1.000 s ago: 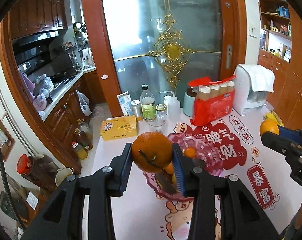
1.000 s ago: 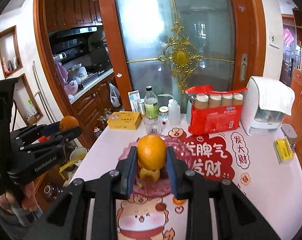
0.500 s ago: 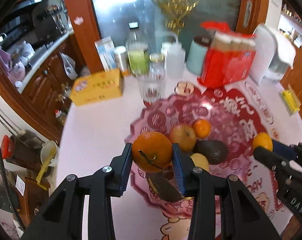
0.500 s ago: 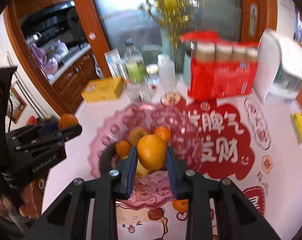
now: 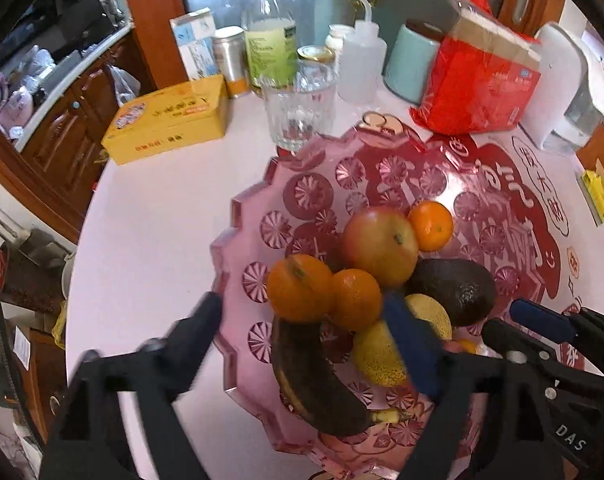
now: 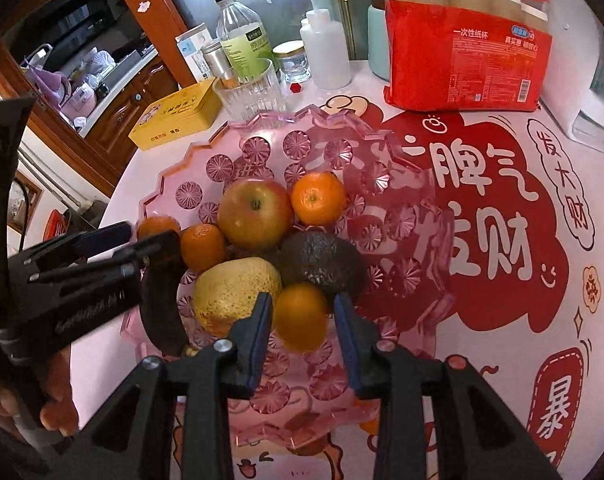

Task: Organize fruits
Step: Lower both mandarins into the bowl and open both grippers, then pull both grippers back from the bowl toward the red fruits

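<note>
The left gripper (image 5: pixel 302 320) is opening, its fingers spread clear of the orange (image 5: pixel 300 288), which is released among the fruit at the bowl's (image 5: pixel 238 248) left side, on the banana (image 5: pixel 314 376). The right gripper (image 6: pixel 302 320) is opening too; its orange (image 6: pixel 300 316) is seen between the pads, blurred, apparently let go just above the bowl floor. A roll is the risk: either orange could be knocked by a rising finger, or slip off the rounded fruit beneath and over the rim.
</note>
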The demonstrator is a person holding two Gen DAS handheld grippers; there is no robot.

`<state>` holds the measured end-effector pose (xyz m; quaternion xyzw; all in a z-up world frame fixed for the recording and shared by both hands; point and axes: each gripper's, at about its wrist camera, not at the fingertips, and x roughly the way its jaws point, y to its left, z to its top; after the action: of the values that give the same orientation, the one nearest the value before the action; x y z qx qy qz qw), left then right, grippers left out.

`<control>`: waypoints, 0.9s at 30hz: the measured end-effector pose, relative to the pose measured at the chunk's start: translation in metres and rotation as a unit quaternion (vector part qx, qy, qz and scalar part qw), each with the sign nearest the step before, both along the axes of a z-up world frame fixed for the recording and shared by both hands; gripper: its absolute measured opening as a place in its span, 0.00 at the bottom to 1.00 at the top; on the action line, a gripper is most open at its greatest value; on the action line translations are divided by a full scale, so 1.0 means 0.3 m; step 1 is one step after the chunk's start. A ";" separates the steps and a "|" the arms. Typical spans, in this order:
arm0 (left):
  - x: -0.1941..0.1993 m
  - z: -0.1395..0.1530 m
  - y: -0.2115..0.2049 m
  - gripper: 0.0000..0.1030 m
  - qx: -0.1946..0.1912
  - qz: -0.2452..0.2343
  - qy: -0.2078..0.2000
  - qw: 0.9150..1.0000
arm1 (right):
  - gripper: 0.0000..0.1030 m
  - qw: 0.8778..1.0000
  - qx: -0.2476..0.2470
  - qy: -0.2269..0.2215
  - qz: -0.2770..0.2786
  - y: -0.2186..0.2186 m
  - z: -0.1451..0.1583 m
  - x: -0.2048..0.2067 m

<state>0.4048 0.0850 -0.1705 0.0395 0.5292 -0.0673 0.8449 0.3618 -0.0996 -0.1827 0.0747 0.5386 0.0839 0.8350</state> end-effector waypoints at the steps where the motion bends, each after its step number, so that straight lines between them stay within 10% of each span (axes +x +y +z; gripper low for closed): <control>1: -0.007 0.004 0.001 0.83 0.001 0.003 -0.005 1.000 | 0.43 1.000 0.006 -0.004 -0.001 -0.003 0.003 -0.003; 27: -0.419 0.381 0.040 0.83 -0.020 0.033 -0.120 0.992 | 0.47 0.996 -0.002 -0.082 0.024 0.022 0.285 -0.300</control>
<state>0.2792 0.0970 -0.0562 0.0128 0.4240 -0.0448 0.9045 0.2717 -0.0929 -0.0973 0.0530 0.4699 0.1091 0.8744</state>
